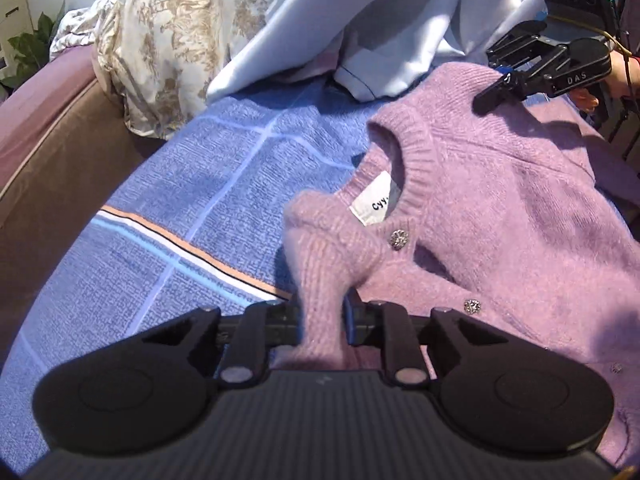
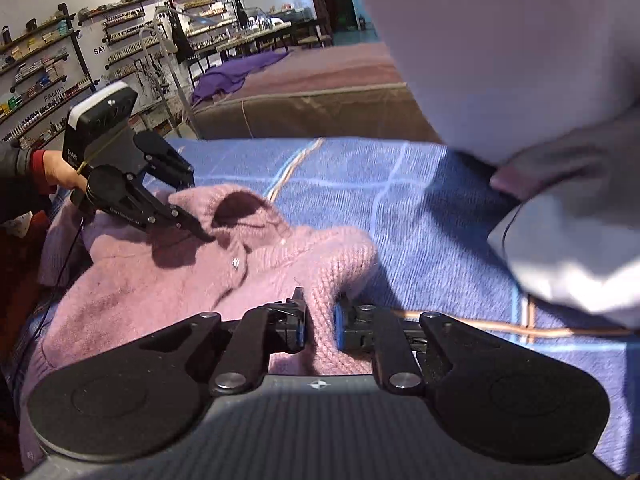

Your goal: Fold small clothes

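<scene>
Clearly fuzzy — pink cardigan (image 1: pixel 500 208), rhinestone buttons (image 1: pixel 399 239), white label (image 1: pixel 374 199).

A blue checked sheet (image 1: pixel 168 216) is spread out; behind it a floral quilt (image 1: pixel 160 40) and pale cloth (image 1: pixel 320 20) are heaped.

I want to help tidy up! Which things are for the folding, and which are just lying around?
For the folding:
pink sweater
left gripper, shut on sweater knit
right gripper, shut on sweater knit

Just lying around:
blue blanket underneath
flowery cloth
pale blue sheet
purple cloth
wall shelves
</scene>
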Action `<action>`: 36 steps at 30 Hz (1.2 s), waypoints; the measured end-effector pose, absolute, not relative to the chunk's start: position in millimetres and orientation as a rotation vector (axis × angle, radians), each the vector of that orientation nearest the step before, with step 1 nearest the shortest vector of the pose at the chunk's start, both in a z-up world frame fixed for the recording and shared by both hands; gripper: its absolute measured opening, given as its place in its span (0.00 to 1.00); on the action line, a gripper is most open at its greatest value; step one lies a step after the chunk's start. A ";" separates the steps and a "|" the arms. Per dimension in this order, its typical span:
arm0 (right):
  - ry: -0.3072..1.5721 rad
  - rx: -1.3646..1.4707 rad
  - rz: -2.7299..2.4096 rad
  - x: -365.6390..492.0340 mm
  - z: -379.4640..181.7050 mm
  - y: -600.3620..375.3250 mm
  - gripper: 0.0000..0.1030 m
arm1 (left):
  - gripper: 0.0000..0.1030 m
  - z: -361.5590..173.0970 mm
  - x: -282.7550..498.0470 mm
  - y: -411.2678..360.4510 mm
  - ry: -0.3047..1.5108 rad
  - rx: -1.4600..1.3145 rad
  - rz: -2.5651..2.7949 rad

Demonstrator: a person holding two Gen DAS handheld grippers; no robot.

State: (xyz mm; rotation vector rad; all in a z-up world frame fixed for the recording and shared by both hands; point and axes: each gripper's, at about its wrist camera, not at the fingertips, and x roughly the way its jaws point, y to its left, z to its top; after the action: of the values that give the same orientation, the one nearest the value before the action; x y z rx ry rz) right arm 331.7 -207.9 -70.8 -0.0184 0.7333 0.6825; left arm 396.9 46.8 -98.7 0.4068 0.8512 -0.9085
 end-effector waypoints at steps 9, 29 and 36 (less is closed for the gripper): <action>0.643 -0.123 0.377 391.8 -48.3 -221.0 0.21 | 0.07 -57.8 486.1 70.9 0.771 0.089 -0.577; 0.528 -0.129 0.358 217.9 -45.1 -199.5 1.00 | 1.00 -19.1 280.7 60.9 0.951 0.245 -0.700; 0.636 -0.110 0.328 119.2 -88.7 -199.6 1.00 | 0.99 -36.5 177.0 100.9 1.168 -0.085 -0.588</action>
State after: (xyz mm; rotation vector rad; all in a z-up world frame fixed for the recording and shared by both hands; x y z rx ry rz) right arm 119.2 -199.6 -88.7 -0.1105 0.6362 0.3277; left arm 177.0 100.9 -36.5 -0.0847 1.1681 -0.5884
